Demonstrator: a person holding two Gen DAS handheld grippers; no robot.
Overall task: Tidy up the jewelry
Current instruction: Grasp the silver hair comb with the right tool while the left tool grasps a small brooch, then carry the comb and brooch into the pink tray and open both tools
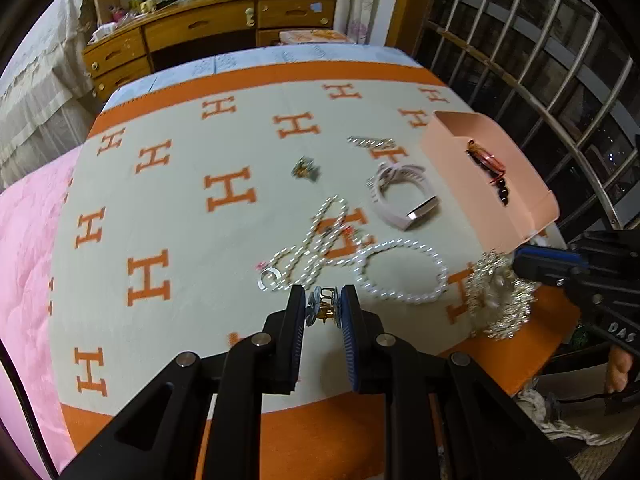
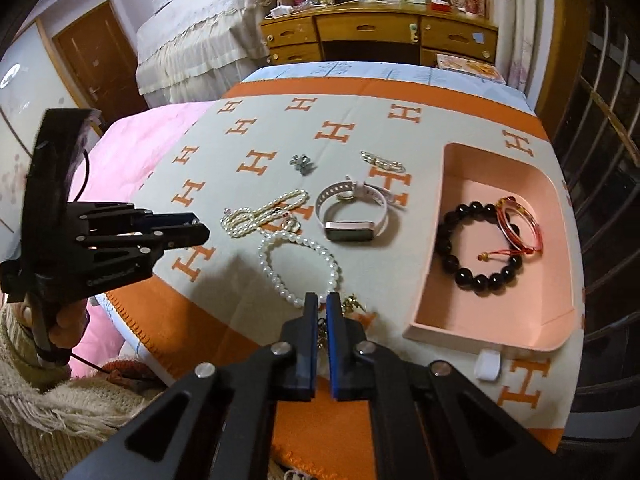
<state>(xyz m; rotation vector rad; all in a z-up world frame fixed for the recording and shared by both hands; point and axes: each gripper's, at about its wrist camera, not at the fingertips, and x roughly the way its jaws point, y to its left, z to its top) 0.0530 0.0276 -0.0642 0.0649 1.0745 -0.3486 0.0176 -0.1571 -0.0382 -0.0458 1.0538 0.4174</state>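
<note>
Carrying two pieces at once calls for slow hands here. Through the left wrist view, the left gripper (image 1: 323,300) is clenched on a small blue-and-gold hair clip (image 1: 322,307), pinched near the fingertips; I'd keep it level and bring it over the open mouth of the pink box (image 1: 452,148) at the far right before letting go. At the right edge the right gripper (image 1: 520,266) grasps a sparkly silver chain cluster (image 1: 496,296), which dangles in a loose bunch and could snag on the box wall, so it should rise clear of the rim first.

Through the right wrist view, the right gripper's jaws are pressed almost together, with a bit of chain visible between and beside them. The left gripper (image 2: 192,232) shows at the left, a hand (image 2: 60,320) on its handle; its load can't be seen from here.

Counting what lies on the orange-and-cream blanket (image 2: 248,284): one round pearl bracelet (image 2: 298,266) near, one longer pearl strand (image 2: 264,212) tangled to its left, one white-strapped watch (image 2: 352,216), one small silver trinket (image 2: 302,165) and one short beaded piece (image 2: 382,162) farther off. Inside the box: one black bead bracelet (image 2: 476,248) and one red bangle (image 2: 520,224). Two in, two held, five waiting.
</note>
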